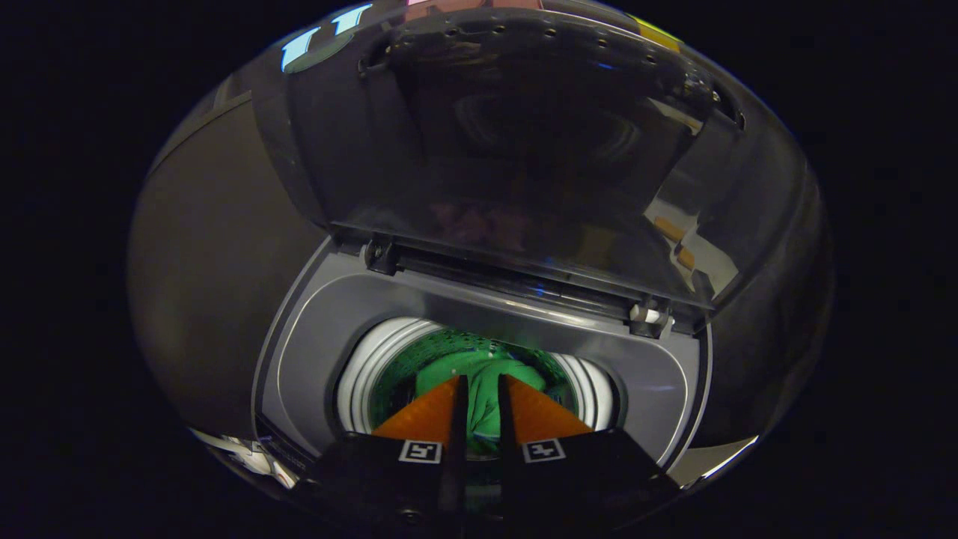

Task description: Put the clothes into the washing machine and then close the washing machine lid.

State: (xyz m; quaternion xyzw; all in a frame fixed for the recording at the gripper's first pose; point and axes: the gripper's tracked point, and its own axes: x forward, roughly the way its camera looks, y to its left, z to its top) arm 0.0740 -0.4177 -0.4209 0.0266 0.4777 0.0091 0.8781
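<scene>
Gripper view over a top-loading washing machine (299,374): its drum (374,374) holds a green garment (479,378), while the gripper (483,385) hangs above the opening, fingers a narrow gap apart, cloth showing between them; whether they pinch it cannot be told. Risk: cloth snagging on withdrawal and dragging back out. The hinged lid (524,150) stands raised beyond, not yet closed.

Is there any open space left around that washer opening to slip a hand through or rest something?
The grey top rim around the drum mouth is bare, widest between the mouth and the lid hinges. The raised lid leaves the way down open. Inside, the green clothes crowd the drum, and the gripper hangs over it, fingers slightly apart, the cloth showing between them.
</scene>
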